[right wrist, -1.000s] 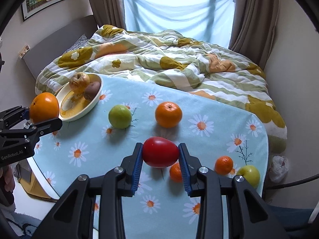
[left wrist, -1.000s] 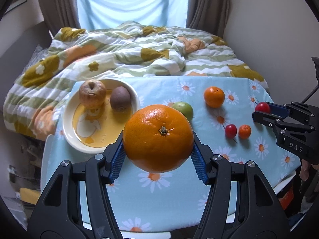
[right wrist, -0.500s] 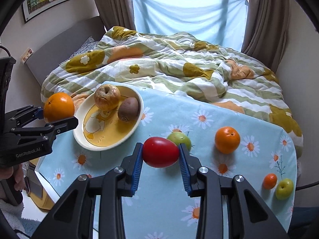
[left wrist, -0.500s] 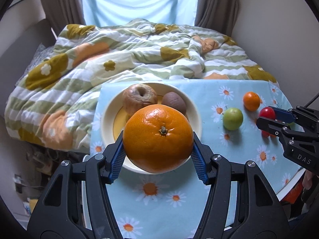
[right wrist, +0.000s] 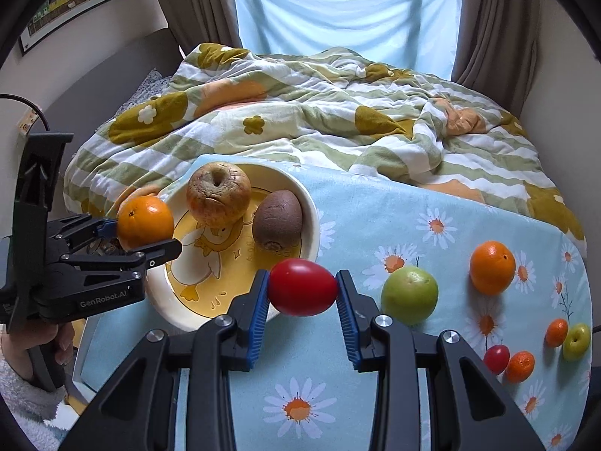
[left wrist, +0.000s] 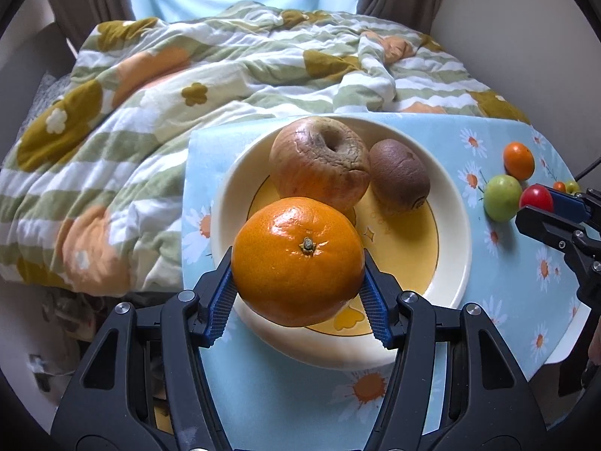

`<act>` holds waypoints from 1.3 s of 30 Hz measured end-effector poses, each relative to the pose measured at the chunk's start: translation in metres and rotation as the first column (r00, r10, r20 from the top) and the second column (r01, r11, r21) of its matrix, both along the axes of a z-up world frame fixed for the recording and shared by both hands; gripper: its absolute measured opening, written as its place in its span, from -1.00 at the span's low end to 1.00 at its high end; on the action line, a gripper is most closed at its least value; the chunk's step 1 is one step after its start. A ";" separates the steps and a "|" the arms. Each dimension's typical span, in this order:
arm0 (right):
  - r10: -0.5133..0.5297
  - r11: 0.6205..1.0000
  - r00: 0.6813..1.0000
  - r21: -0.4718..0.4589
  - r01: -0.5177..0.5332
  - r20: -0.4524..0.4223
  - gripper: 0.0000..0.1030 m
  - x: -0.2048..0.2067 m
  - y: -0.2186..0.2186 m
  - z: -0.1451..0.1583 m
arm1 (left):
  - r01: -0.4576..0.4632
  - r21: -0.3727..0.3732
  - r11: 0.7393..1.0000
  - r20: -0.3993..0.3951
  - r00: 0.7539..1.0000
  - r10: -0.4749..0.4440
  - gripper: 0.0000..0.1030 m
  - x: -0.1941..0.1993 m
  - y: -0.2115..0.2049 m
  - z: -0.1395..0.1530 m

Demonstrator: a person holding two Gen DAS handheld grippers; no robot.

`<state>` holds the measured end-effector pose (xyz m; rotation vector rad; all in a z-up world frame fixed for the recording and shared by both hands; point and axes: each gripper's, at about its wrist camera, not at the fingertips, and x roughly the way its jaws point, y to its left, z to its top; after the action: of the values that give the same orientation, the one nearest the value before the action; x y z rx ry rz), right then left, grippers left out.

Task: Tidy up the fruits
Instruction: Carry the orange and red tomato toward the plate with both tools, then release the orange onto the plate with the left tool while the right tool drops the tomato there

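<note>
Both tongs loaded: L [left wrist: 298, 293] w/ orange [left wrist: 296, 259], R [right wrist: 302, 310] w/ tomato [right wrist: 302, 286].

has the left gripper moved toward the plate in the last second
Yes. The left gripper with its orange has come in from the tablecloth over the plate's near rim.

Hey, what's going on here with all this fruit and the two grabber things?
A person is sorting fruit into a bowl on a daisy-print cloth. The left gripper holds a large orange over the bowl's near edge, and the right gripper holds a red tomato beside the bowl. A wrinkled apple and a kiwi are already in the bowl. A green apple, another orange and some small fruits are on the cloth.
</note>
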<state>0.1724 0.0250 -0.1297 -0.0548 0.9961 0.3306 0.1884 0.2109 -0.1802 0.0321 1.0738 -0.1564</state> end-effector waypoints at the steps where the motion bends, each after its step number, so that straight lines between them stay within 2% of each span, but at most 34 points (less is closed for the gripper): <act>1: -0.011 1.000 1.000 -0.002 0.011 -0.004 -0.37 0.000 0.001 -0.001 | 0.010 0.002 1.000 -0.005 1.000 -0.010 0.28 0.003 0.000 -0.003; 7: -0.054 0.998 0.998 -0.014 0.054 -0.020 -0.37 0.000 -0.002 -0.006 | 0.049 0.027 0.998 -0.024 0.999 -0.048 0.31 0.012 -0.001 -0.015; 9: -0.059 0.998 0.998 -0.020 0.058 -0.026 -0.37 0.000 -0.003 -0.007 | 0.058 0.035 0.998 -0.004 0.998 -0.058 0.50 0.011 -0.003 -0.013; 10: -0.060 0.998 0.998 -0.022 0.060 -0.028 -0.37 0.000 -0.003 -0.007 | 0.067 0.033 0.997 0.006 0.998 -0.067 0.83 0.010 -0.004 -0.010; 11: -0.060 0.998 0.998 -0.022 0.060 -0.031 -0.37 0.000 -0.003 -0.007 | 0.066 0.046 0.997 0.012 0.998 -0.067 1.00 0.010 -0.006 -0.008; 13: -0.058 0.998 0.998 -0.020 0.058 -0.034 -0.37 0.001 -0.005 -0.007 | 0.067 0.047 0.997 0.035 0.997 -0.069 1.00 0.008 -0.007 -0.003; 19: -0.036 0.999 0.999 -0.019 0.035 -0.029 -0.37 0.005 -0.004 -0.003 | 0.024 0.015 1.000 0.024 0.999 -0.024 1.00 -0.003 -0.003 0.004; 29: 0.084 0.996 0.996 0.009 -0.083 -0.033 -0.37 0.023 0.011 0.004 | -0.060 -0.006 0.998 0.020 0.998 0.061 1.00 -0.029 -0.003 0.023; 39: 0.193 0.980 0.975 0.062 -0.187 -0.109 -0.37 0.043 0.038 -0.021 | -0.117 -0.009 0.993 0.016 0.993 0.117 1.00 -0.046 -0.002 0.027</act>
<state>0.2151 0.0627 -0.1504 -0.0859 1.0979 0.5394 0.1424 0.2093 -0.1529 -0.0368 1.0553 -0.0545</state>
